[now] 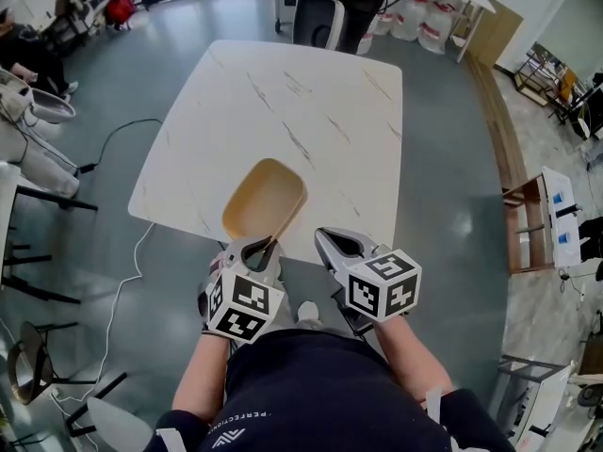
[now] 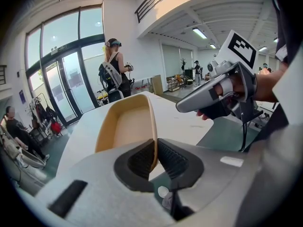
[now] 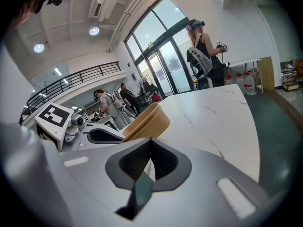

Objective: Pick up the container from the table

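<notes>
A tan oval container [image 1: 264,199] lies over the near edge of the white marble table [image 1: 283,92]. My left gripper [image 1: 267,250] is shut on its near rim; in the left gripper view the thin rim [image 2: 154,148] is pinched between the ribbed pads, and the container's hollow [image 2: 125,126] stretches away from me. In the right gripper view the container [image 3: 149,122] is tilted, with its near end off the tabletop. My right gripper [image 1: 330,243] hovers just right of it, jaws shut [image 3: 150,148] with nothing between them.
A person with a backpack [image 2: 113,74] stands beyond the table's far side. Chairs [image 1: 38,158] and a floor cable [image 1: 122,281] are to the left. A low shelf [image 1: 532,224] stands to the right. Grey floor surrounds the table.
</notes>
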The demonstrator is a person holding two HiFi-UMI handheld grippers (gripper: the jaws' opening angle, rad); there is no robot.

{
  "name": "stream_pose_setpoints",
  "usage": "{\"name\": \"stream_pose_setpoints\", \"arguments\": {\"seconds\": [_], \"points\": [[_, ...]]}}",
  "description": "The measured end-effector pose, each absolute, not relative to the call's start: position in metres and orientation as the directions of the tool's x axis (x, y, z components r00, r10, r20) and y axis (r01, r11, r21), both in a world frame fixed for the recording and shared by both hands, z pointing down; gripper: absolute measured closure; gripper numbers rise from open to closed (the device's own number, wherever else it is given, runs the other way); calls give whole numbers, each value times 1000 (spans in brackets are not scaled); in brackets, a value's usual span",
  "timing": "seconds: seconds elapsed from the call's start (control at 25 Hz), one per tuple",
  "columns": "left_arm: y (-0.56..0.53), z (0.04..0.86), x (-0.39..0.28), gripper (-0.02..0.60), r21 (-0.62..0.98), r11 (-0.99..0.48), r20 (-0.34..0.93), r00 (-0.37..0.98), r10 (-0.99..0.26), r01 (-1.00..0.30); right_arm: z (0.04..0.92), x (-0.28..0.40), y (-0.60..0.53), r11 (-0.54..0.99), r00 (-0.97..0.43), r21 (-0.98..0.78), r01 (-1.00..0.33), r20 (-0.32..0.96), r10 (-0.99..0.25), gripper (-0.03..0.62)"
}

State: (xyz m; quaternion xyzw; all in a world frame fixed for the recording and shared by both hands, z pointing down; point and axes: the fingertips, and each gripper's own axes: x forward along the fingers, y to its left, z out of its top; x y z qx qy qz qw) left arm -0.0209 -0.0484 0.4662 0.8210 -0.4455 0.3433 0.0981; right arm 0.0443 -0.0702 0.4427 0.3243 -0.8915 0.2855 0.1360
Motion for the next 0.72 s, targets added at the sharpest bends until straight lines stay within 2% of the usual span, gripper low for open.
{"name": "stream_pose_setpoints", "arguments": {"seconds": [0.72], "points": [[-47, 468, -20, 555, -151, -604, 659, 376, -652, -782, 439, 52, -69, 617, -735, -403, -676, 422, -530, 597]]}}
